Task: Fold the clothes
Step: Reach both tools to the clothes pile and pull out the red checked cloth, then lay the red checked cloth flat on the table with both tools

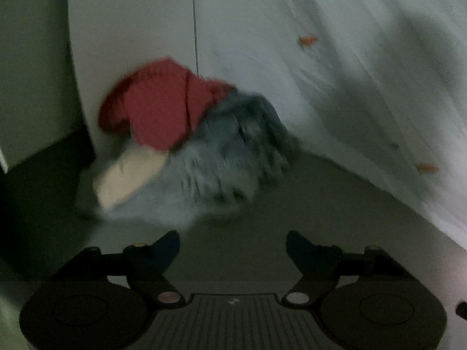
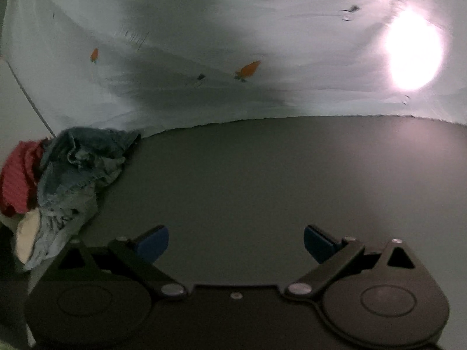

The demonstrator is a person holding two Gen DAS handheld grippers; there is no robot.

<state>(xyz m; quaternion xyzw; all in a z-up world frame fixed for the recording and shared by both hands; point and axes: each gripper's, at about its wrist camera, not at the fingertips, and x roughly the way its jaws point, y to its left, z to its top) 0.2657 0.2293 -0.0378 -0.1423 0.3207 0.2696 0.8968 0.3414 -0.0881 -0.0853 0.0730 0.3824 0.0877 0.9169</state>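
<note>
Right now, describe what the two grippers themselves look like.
The left gripper and right gripper match: black bodies with two round discs, angular black linkage arms on silver pivot bolts, and short blue finger pads. The left one's centre plate is ribbed; the right one's looks smooth. No cables or sleeves show.

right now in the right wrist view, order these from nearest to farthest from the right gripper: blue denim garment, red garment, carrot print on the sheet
From the open right gripper:
1. Blue denim garment, crumpled to its left.
2. Red garment, behind the denim at the left edge.
3. Carrot print, ahead on the pale sheet hanging at the surface's far edge.
</note>
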